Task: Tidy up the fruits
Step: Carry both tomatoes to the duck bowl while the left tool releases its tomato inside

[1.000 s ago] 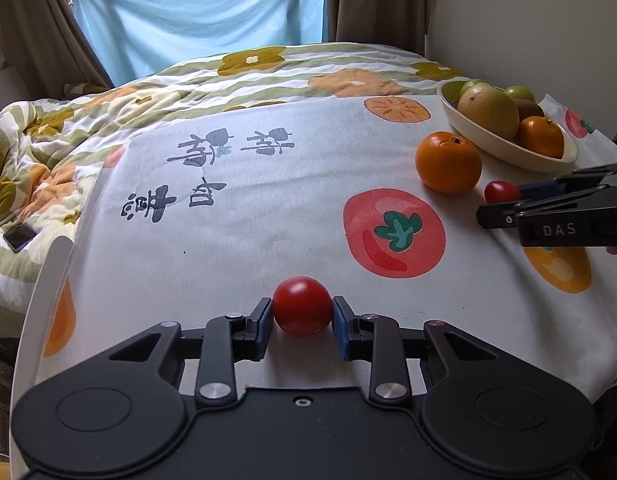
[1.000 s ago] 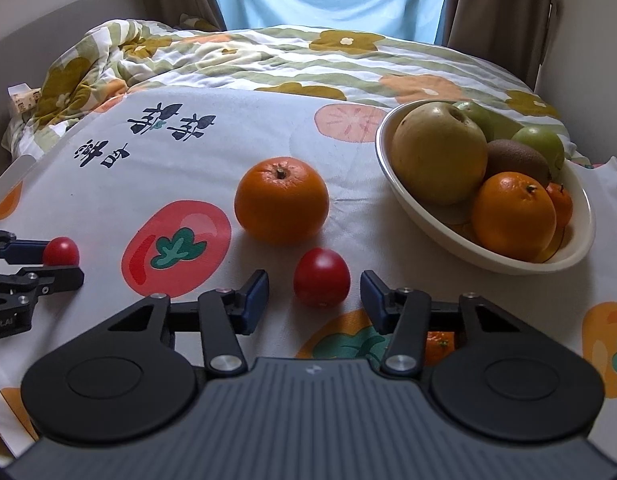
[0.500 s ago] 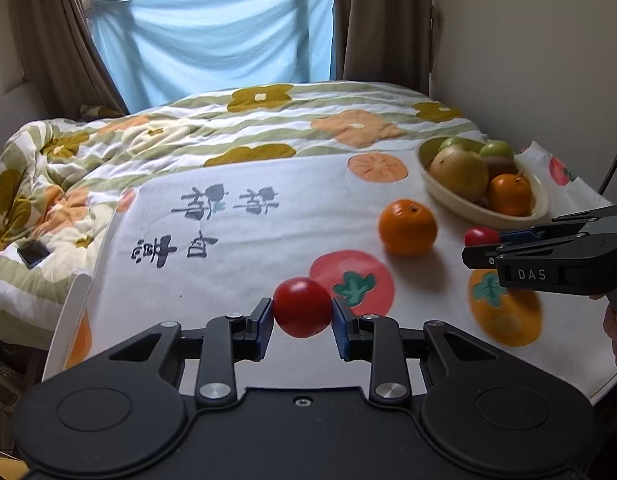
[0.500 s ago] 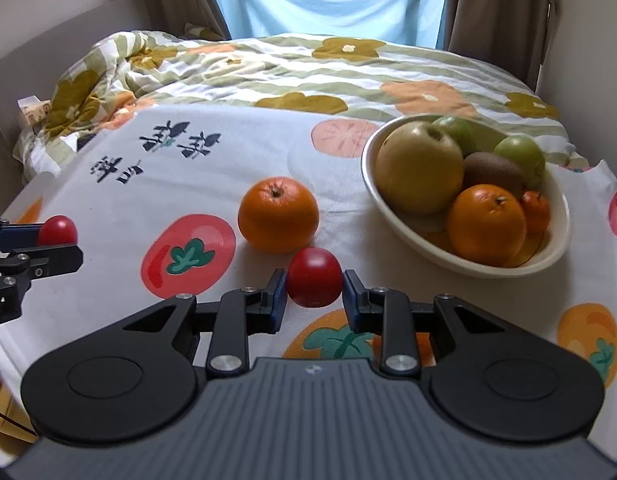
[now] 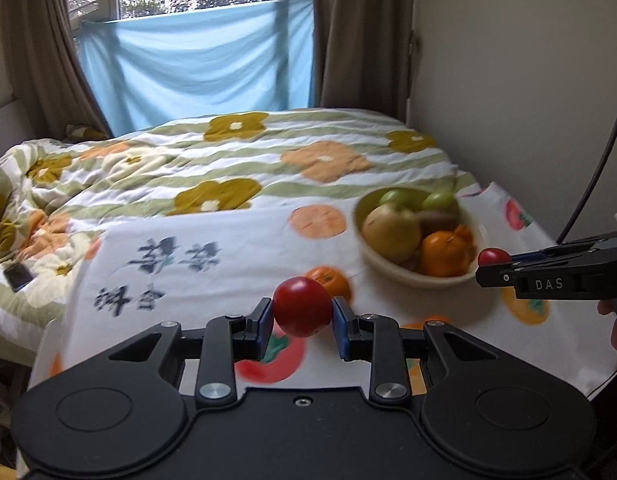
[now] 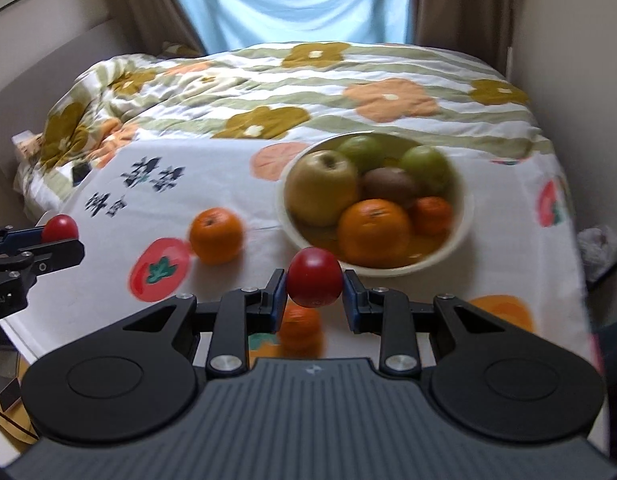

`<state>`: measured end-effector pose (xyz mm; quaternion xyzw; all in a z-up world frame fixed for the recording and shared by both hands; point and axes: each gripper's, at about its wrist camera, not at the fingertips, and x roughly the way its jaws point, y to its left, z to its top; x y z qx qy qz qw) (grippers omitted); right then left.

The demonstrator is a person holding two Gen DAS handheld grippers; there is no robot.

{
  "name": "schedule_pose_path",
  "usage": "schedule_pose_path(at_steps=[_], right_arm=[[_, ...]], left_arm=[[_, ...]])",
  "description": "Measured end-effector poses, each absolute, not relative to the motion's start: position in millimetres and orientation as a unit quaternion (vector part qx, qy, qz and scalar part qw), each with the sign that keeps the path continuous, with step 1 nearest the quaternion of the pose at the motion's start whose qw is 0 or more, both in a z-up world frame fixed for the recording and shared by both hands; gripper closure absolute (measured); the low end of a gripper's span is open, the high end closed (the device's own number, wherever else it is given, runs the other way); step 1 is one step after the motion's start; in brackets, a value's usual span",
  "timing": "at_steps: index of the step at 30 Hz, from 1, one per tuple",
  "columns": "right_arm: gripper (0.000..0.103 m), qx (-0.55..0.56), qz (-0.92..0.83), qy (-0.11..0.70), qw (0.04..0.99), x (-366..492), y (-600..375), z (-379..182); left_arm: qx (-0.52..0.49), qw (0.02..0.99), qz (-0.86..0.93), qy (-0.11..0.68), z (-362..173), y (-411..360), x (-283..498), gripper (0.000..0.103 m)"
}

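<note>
My left gripper (image 5: pixel 302 318) is shut on a red tomato (image 5: pixel 302 307) and holds it above the fruit-print cloth. My right gripper (image 6: pixel 314 289) is shut on a second red tomato (image 6: pixel 314 277), held in the air just in front of the cream bowl (image 6: pixel 464 224). The bowl holds a pear, green apples, a kiwi and oranges. A loose orange (image 6: pixel 216 235) lies on the cloth left of the bowl. The right gripper with its tomato (image 5: pixel 493 257) shows in the left wrist view beside the bowl (image 5: pixel 392 272). The left gripper's tomato (image 6: pixel 60 228) shows at the left of the right wrist view.
The white printed cloth (image 5: pixel 236 240) covers a table that abuts a bed with a flowered quilt (image 5: pixel 228 152). A wall (image 5: pixel 508 80) runs along the right side. A phone (image 5: pixel 18 276) lies on the quilt at left. A cable (image 5: pixel 588 184) hangs at the right.
Both grippers have risen off the cloth, each with its tomato. The right one shut on its tomato a second ago and has moved toward the bowl.
</note>
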<state>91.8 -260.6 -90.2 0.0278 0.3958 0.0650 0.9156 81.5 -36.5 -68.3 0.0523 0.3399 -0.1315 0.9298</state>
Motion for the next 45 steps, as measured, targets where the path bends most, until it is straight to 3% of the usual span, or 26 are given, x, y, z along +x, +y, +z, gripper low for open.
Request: schedule_pose_path(at_steps=[20, 45], right_arm=[[0.059, 0.037, 0.045, 0.374, 0.926, 145.0, -390.2, -73.9], [0.059, 0.065, 0.040, 0.394, 0.916, 212.0, -398.2, -108.0]], left_arm=[[0.069, 0.933, -0.169, 0.312, -56.1, -167.7, 164.1, 0.068], [0.119, 0.891, -0.226, 0.375, -113.2, -227.5, 285.3, 0.068]])
